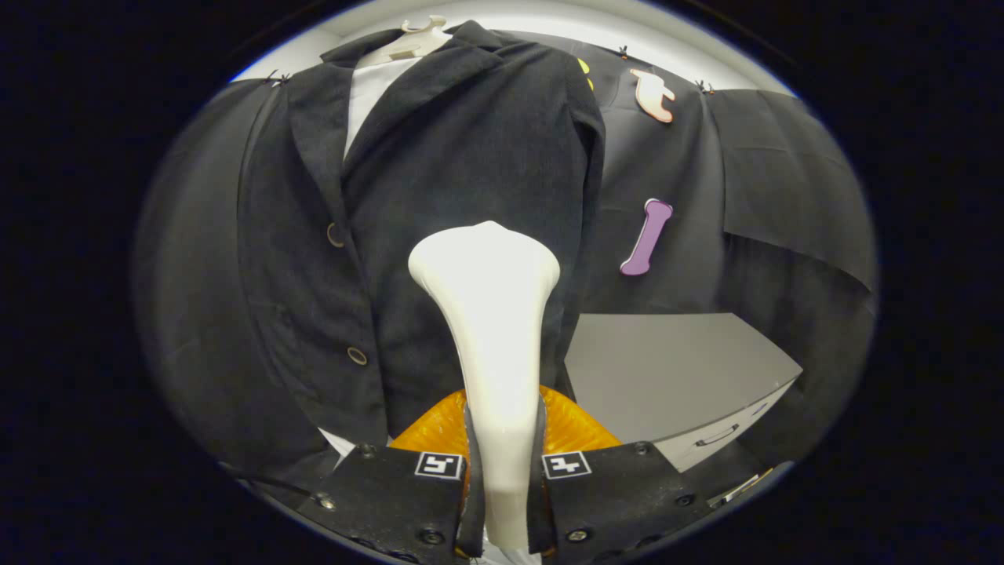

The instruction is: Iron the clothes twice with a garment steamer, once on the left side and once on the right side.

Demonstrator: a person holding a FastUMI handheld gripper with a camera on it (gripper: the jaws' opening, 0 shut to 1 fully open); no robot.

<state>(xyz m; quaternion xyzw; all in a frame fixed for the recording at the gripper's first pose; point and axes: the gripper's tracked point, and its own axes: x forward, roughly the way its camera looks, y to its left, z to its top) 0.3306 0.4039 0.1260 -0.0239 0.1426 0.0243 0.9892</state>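
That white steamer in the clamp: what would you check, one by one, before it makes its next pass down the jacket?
1. Grip: the gripper has both fingers pressed on the steamer handle. Ok.
2. Aim: the steamer's head rises in front of the jacket panel. Ok.
3. Head touching the cloth: cannot tell.
4. Jacket hung on its hanger, front facing us. Ok.
5. Steam coming out: cannot tell.
6. Path: grey cabinet stands off to the side, apart from the jacket. Ok.

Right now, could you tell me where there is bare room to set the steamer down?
The grey cabinet top beside the jacket lies bare. Ahead it is crowded: the gripper clamps the steamer close before the jacket front.
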